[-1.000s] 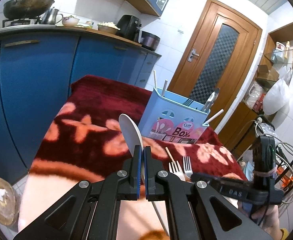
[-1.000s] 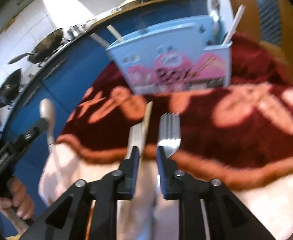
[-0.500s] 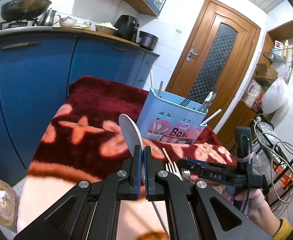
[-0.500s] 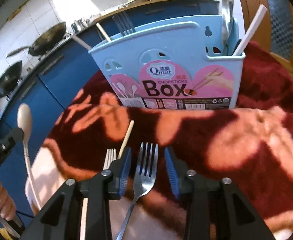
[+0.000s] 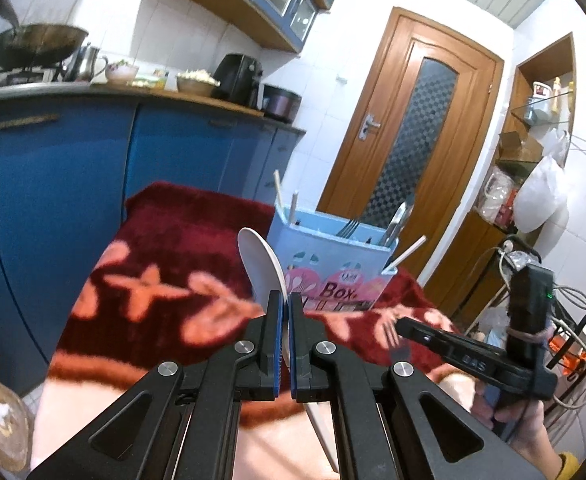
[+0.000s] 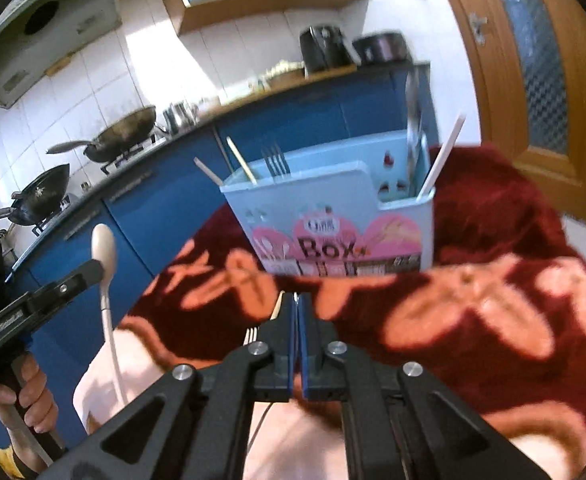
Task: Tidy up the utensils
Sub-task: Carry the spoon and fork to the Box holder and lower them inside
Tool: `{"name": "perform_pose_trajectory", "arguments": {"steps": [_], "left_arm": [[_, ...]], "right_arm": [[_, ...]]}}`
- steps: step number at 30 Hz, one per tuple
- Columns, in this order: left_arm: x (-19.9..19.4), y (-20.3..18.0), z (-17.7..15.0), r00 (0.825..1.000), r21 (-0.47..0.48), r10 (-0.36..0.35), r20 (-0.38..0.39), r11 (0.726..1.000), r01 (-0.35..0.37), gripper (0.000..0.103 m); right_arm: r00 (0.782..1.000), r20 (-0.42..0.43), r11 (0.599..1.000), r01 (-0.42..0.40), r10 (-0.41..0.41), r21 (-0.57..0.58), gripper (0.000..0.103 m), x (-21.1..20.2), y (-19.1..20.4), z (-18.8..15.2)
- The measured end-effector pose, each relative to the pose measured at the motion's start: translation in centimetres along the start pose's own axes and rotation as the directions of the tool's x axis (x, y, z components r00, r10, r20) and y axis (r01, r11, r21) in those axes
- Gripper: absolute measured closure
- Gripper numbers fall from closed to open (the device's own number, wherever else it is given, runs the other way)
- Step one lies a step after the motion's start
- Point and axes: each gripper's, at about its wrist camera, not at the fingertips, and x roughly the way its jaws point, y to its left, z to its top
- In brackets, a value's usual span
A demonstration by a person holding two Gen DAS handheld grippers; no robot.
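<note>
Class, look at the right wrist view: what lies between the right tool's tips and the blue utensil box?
Only bare red patterned blanket separates the right tool from the utensil box.

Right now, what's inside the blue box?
Sticking out of the box: two chopsticks, a fork, a shiny metal utensil and a white stick. Their lower ends are hidden by the box's front wall, so anything shorter can't be seen.
</note>
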Motion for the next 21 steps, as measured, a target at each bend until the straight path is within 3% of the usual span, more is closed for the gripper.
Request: {"name": "perform_pose_trajectory", "arguments": {"steps": [11, 21], "left_arm": [[0.7, -2.0, 1.9, 0.998, 0.022, -0.016, 0.067, 1.0, 0.015, 0.101], [1.2, -2.9, 3.2, 0.995, 0.042, -0.014, 0.097, 0.999, 0.01, 0.101]], "right_arm": [[0.978, 0.2, 0.998, 0.063, -0.056, -0.027, 0.1, -4.9, 0.3, 2.2], [0.972, 0.223, 0.998, 0.066, -0.069, 0.02, 0.1, -5.6, -1.3, 3.4]]}}
